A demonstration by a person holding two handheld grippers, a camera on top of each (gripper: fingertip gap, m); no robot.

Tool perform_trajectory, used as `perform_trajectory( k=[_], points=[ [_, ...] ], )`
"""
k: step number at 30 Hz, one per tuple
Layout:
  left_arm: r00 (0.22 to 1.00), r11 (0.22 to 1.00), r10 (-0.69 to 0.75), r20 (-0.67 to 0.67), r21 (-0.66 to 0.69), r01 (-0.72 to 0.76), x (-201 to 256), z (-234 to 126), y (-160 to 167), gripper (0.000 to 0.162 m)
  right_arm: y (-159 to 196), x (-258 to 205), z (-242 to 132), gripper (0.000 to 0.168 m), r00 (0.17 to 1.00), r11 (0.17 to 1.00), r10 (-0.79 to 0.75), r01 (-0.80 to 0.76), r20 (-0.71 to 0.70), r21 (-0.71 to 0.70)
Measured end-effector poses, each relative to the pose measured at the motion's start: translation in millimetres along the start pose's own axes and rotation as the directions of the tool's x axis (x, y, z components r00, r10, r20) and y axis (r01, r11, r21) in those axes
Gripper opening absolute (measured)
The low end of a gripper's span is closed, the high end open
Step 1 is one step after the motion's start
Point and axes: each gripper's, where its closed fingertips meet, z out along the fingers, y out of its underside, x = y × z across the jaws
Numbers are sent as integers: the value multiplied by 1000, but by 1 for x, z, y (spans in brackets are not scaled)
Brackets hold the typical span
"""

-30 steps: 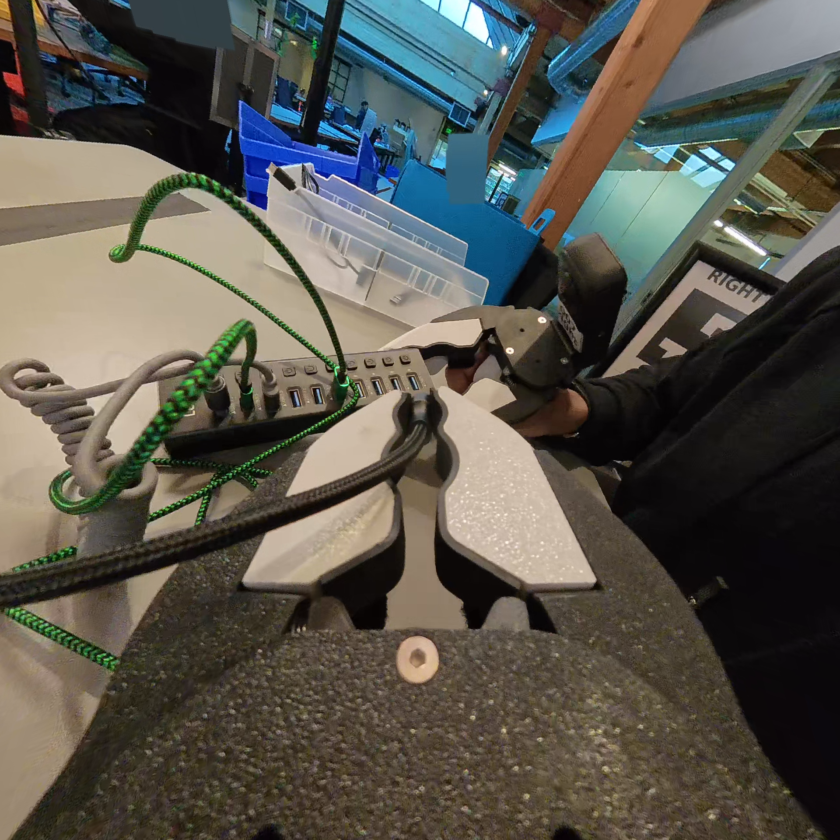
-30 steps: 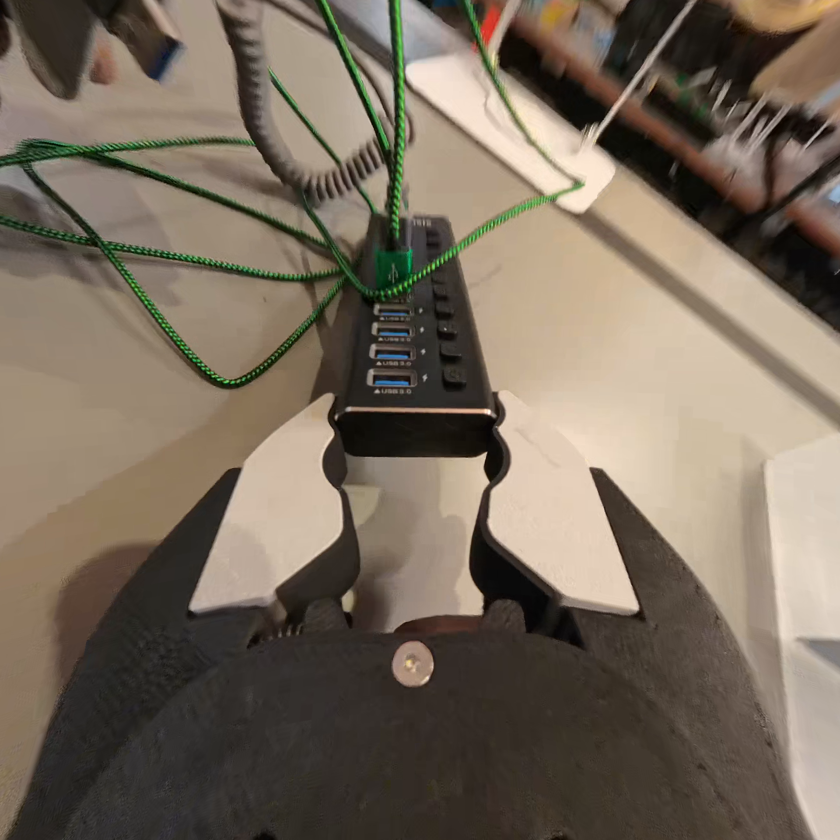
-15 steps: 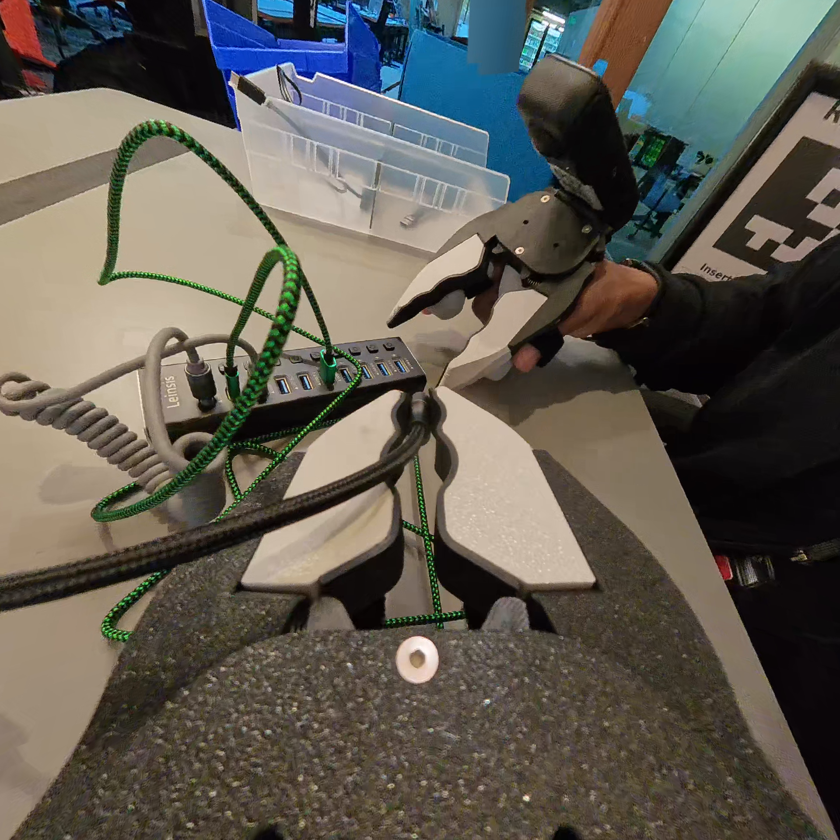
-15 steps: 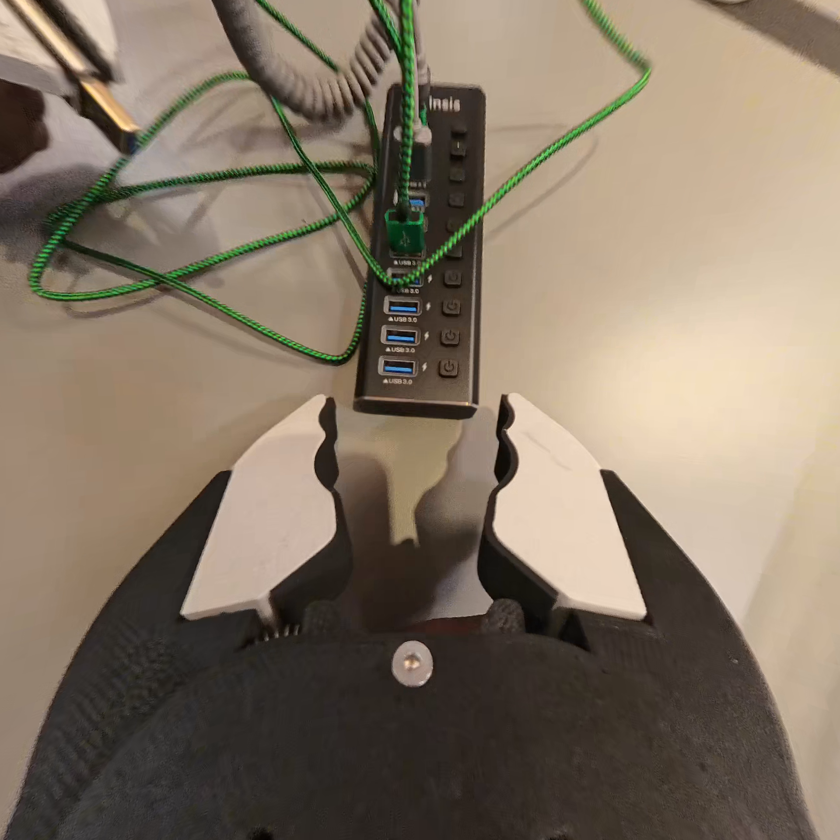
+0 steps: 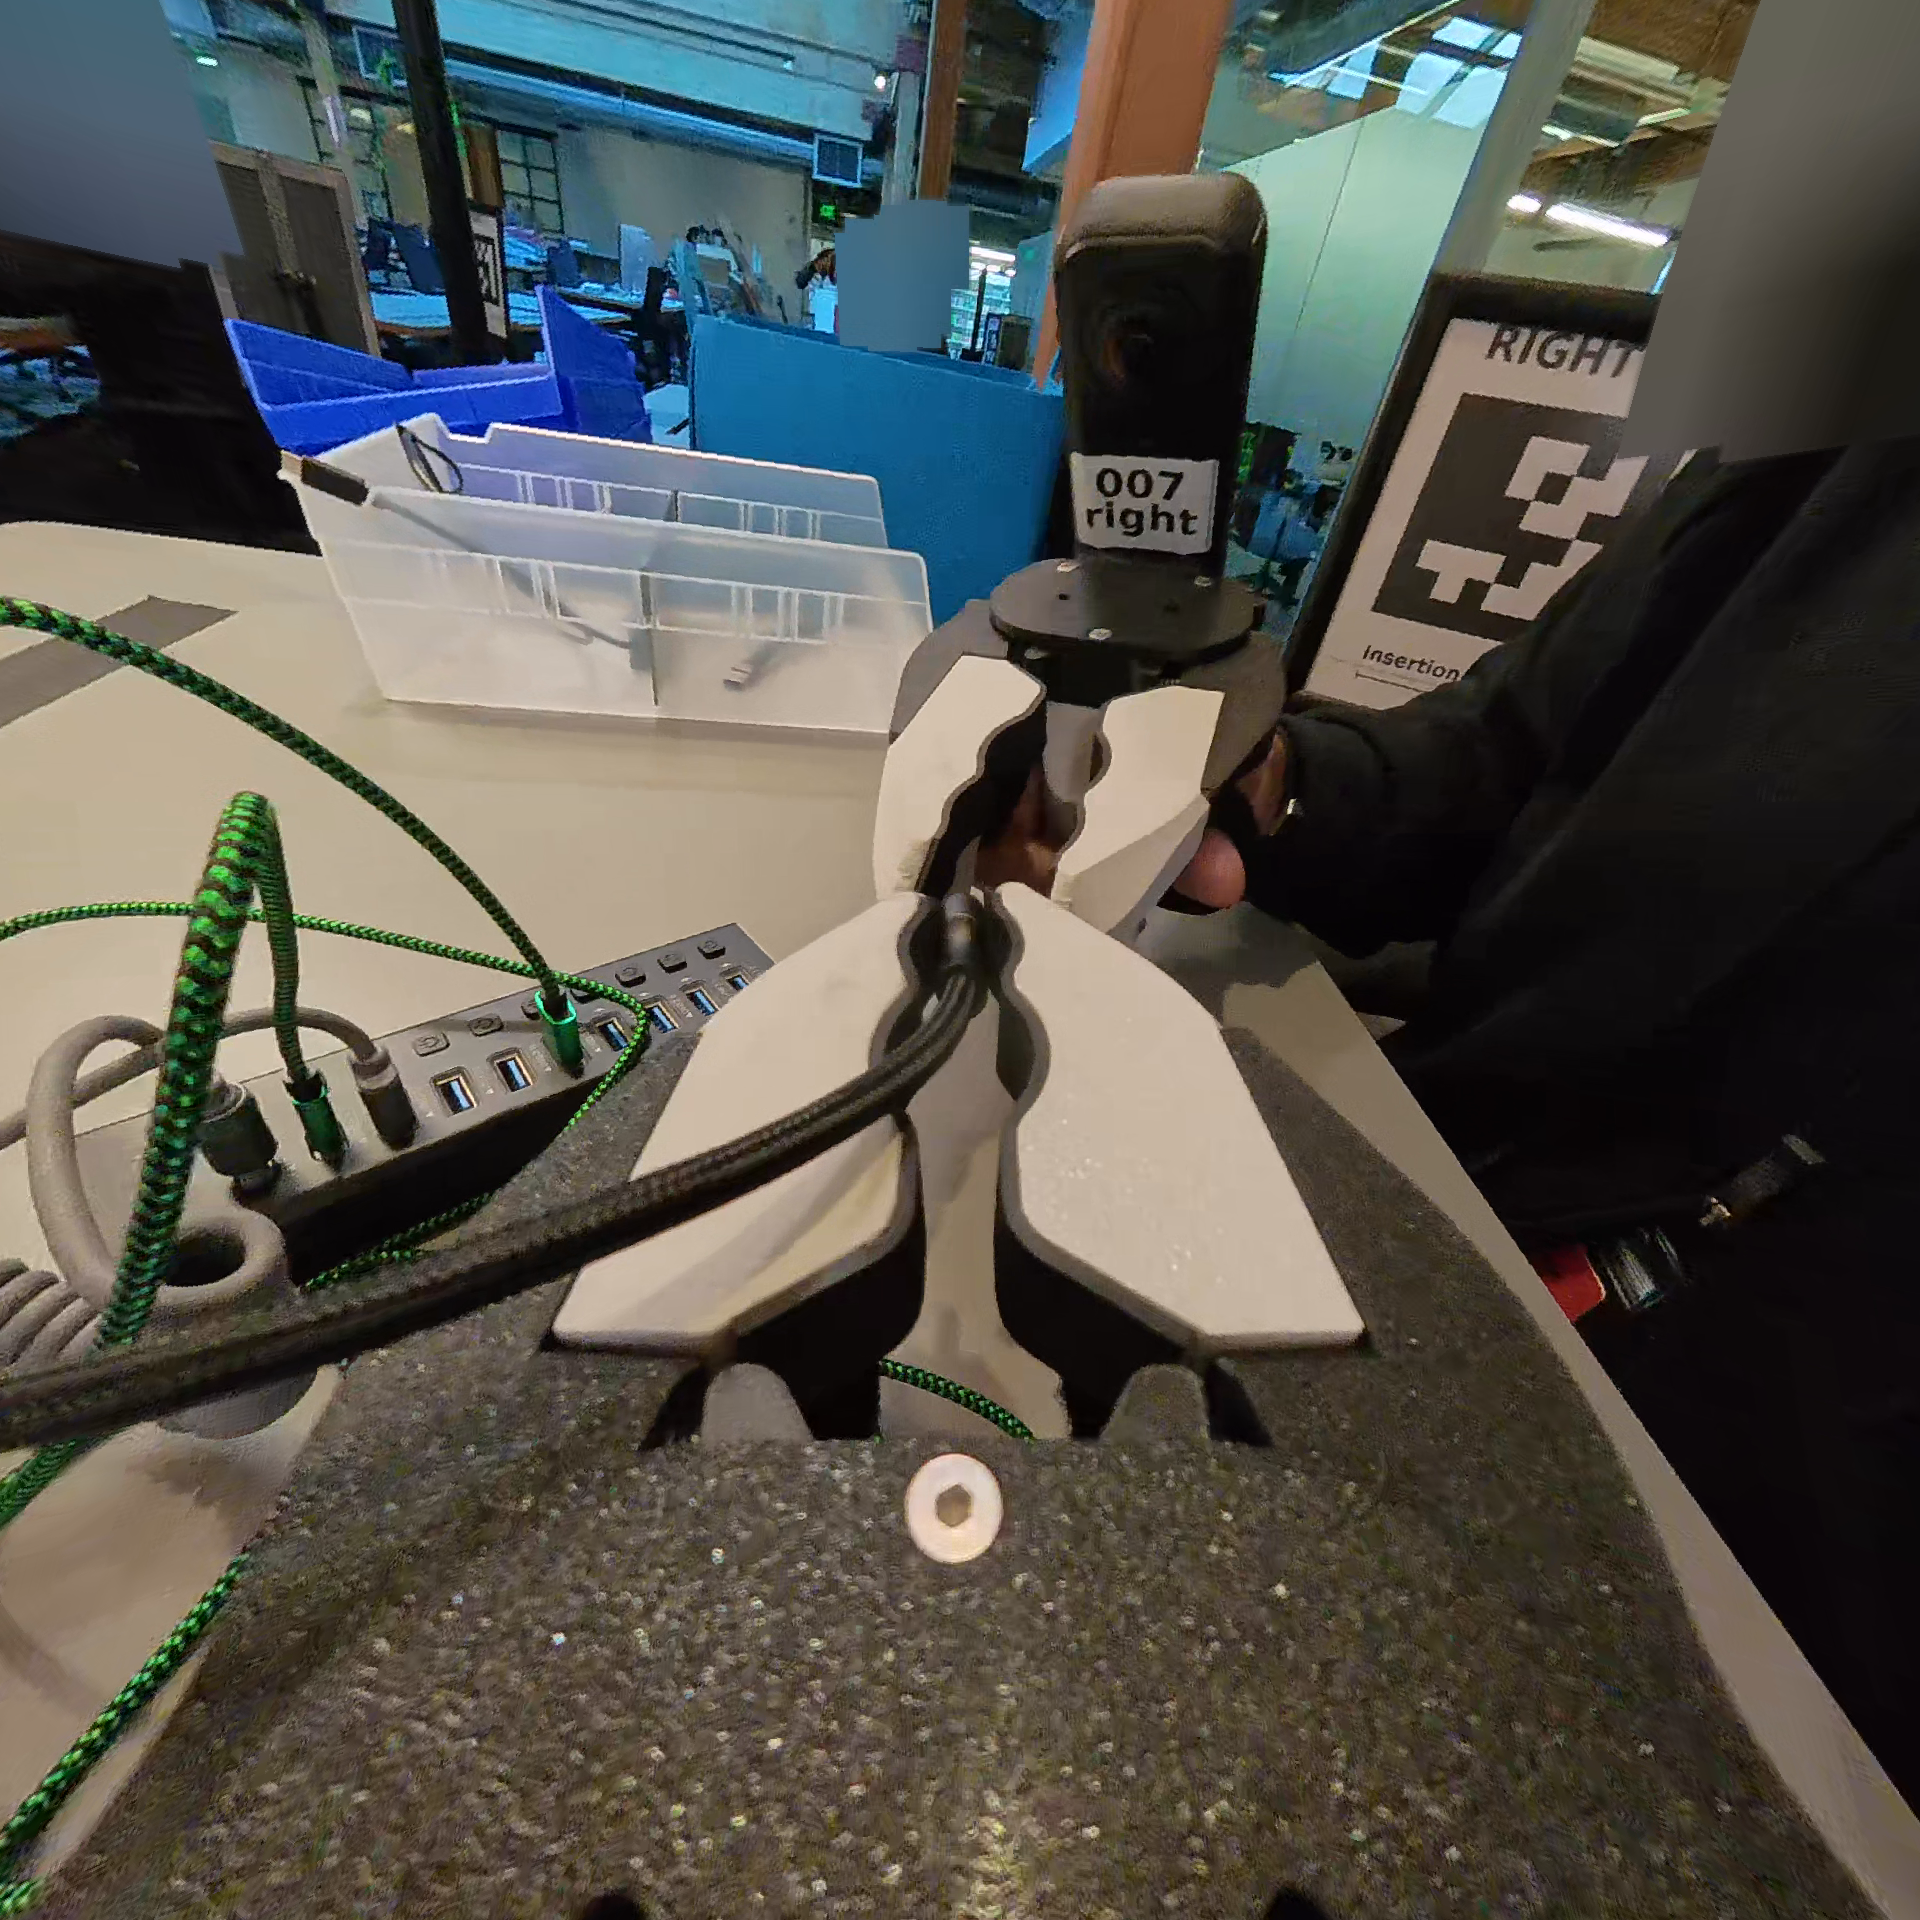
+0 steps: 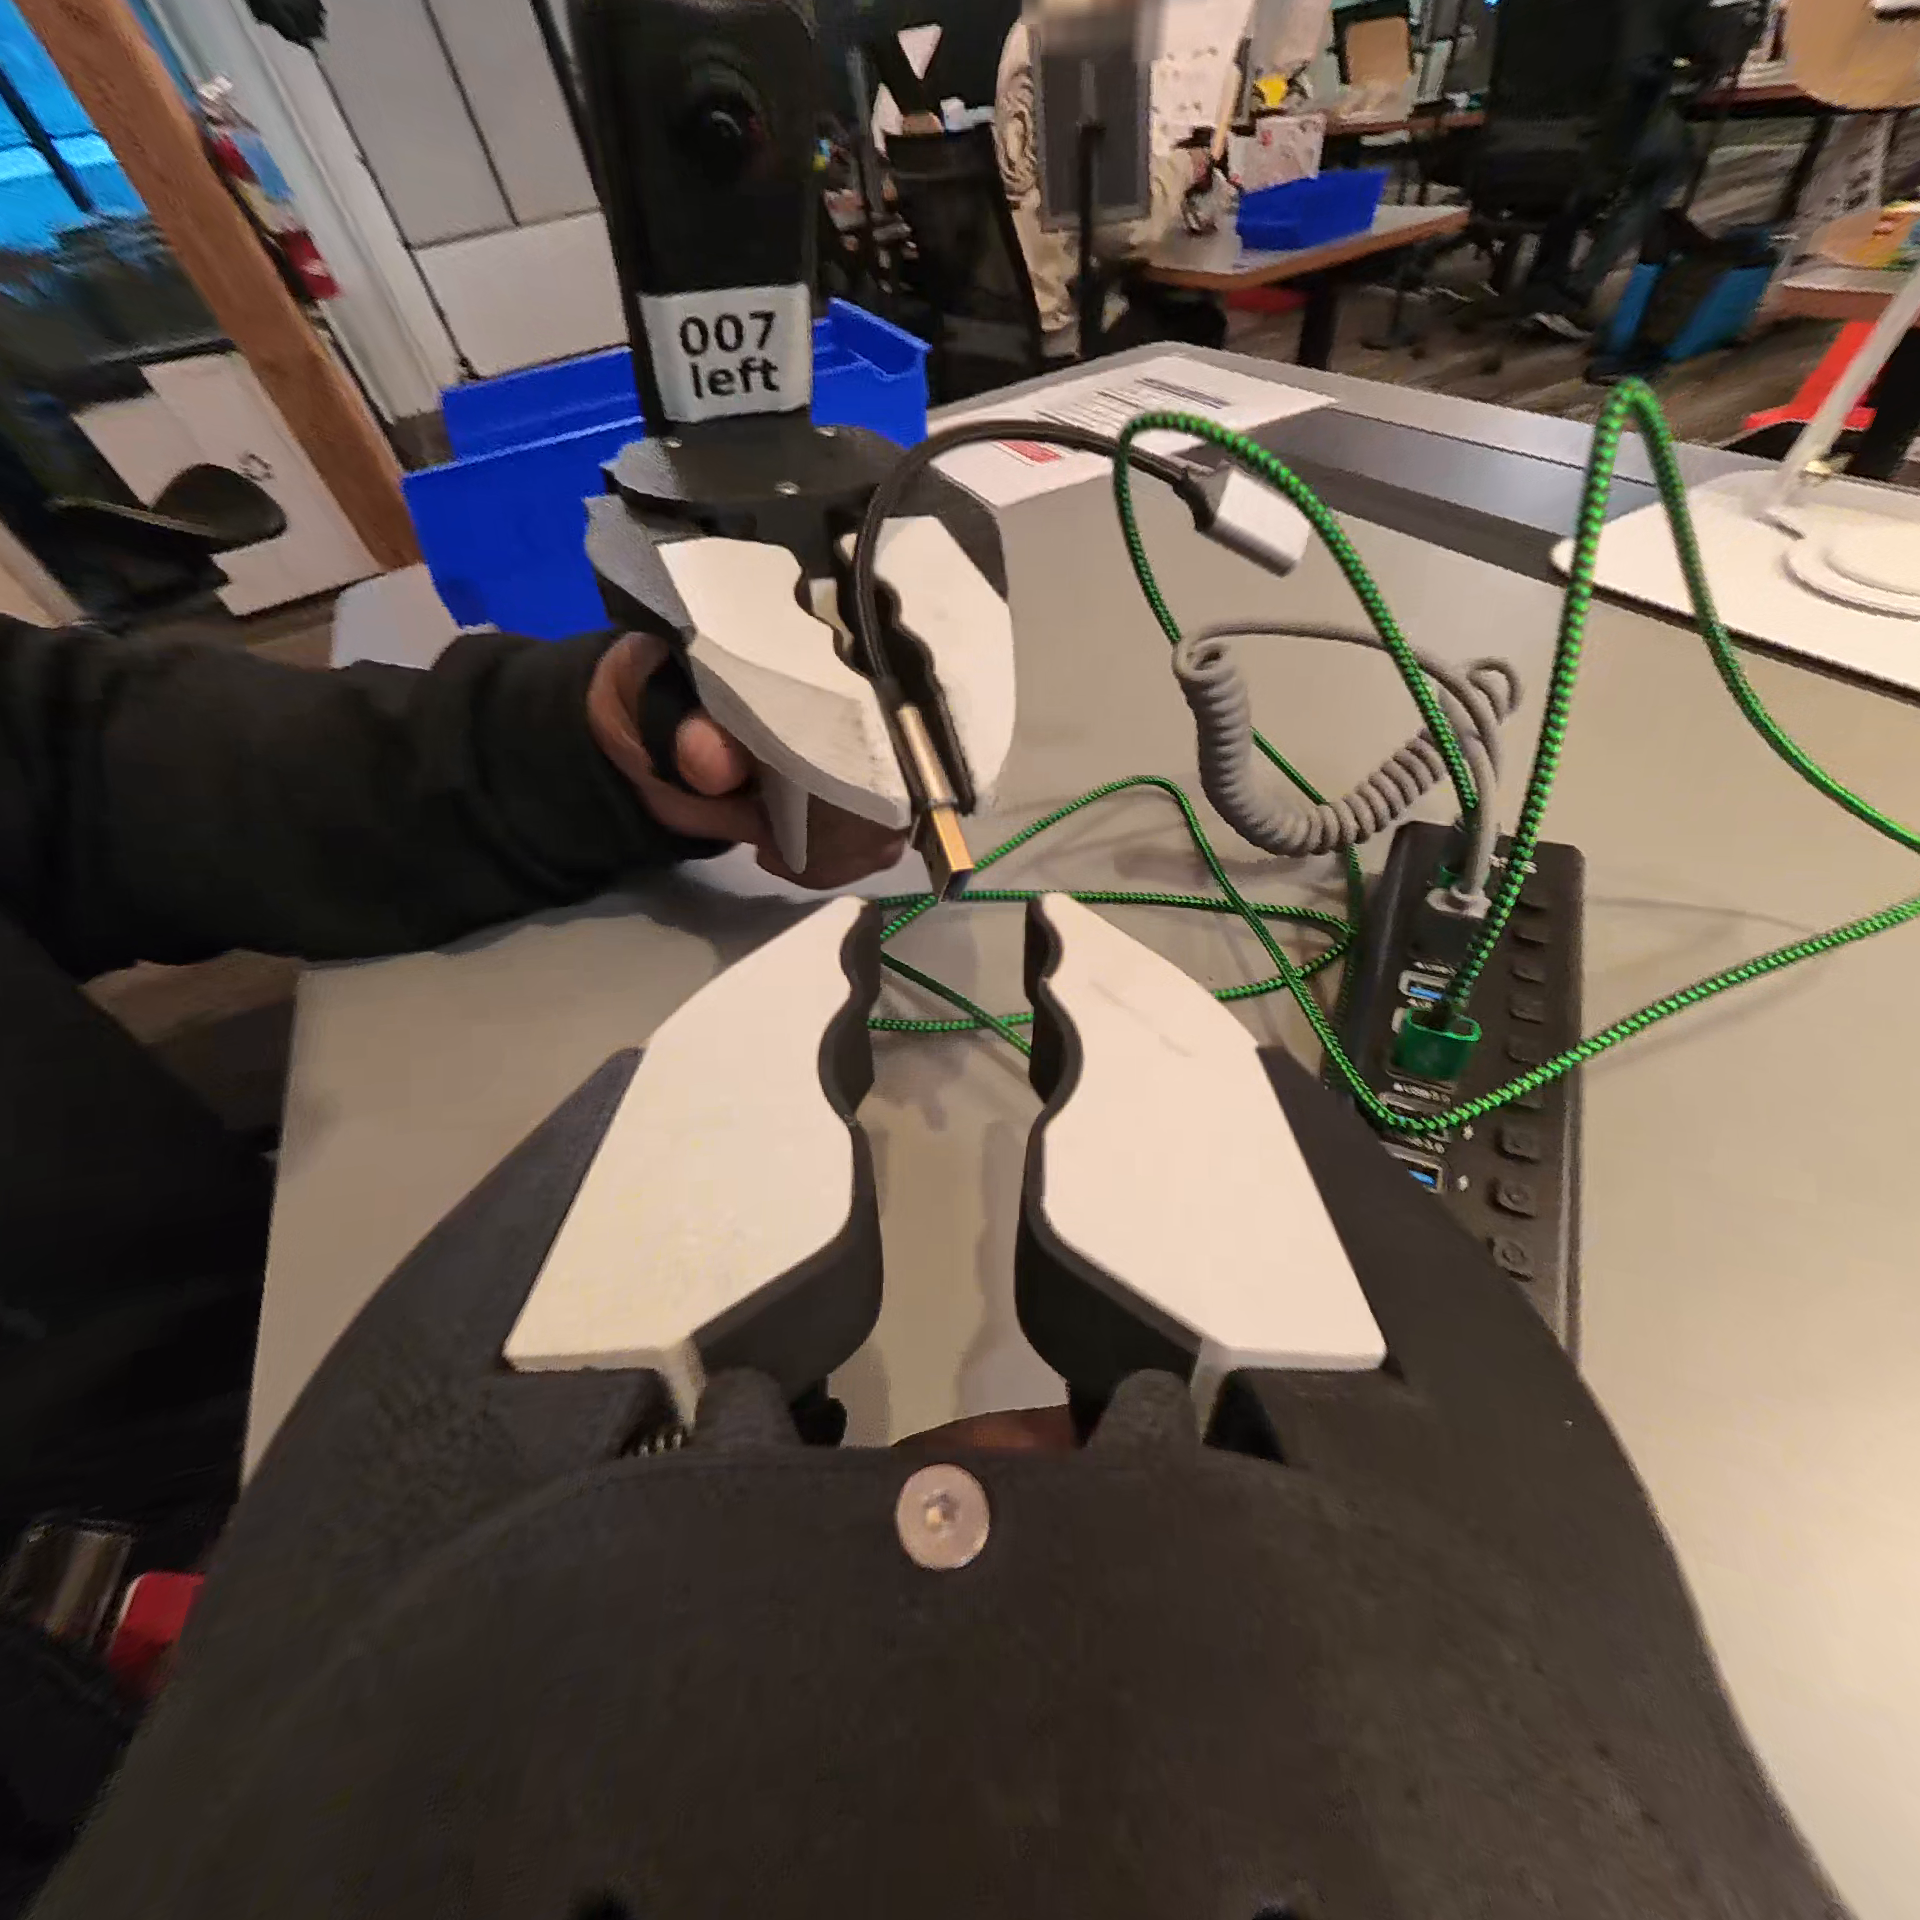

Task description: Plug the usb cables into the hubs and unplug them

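My left gripper is shut on a black braided USB cable, held above the table. In the right wrist view the left gripper points the cable's metal plug at my right gripper, which is open and empty, its tips just short of the plug. The right gripper faces the left one tip to tip. The black multi-port hub lies on the table with green braided cables and a grey coiled cable plugged in. The hub is to the right of my right gripper.
A clear plastic divider bin stands at the back of the table, with blue bins behind it. A framed marker board stands at the right. A person's dark sleeves hold both grippers. A white lamp base and a paper sheet lie farther off. My left and right fingertips are right by each other. It is some 12 cm from my right tips to the hub.
My right gripper has let go of the hub's end, lifted and turned to face the left gripper, its fingers closer together. The left gripper has kept the black cable and risen slightly.
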Motion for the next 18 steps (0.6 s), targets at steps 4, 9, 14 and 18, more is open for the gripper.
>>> perform_trajectory(
  k=[4, 9, 14, 18],
  points=[
    [999, 1000, 7, -53, 18, -6, 7, 0, -1, 8, -6, -8, 1, 20, 998, 999, -12, 10, 61, 33],
    [997, 999, 36, -62, -6, -37, 9, 2, 4, 8, -3, -10, 4, 6, 996, 999, -45, 43, 82, 24],
    [994, 996, 86, -59, 3, -86, 10, -4, 2, 23, -9, -19, 0, 4, 986, 989, -137, 132, 94, 65],
    [990, 990, 143, -15, 11, -143, 6, -14, -4, 43, -21, -28, -14, 4, 959, 964, -252, 236, 133, 125]
  ],
)
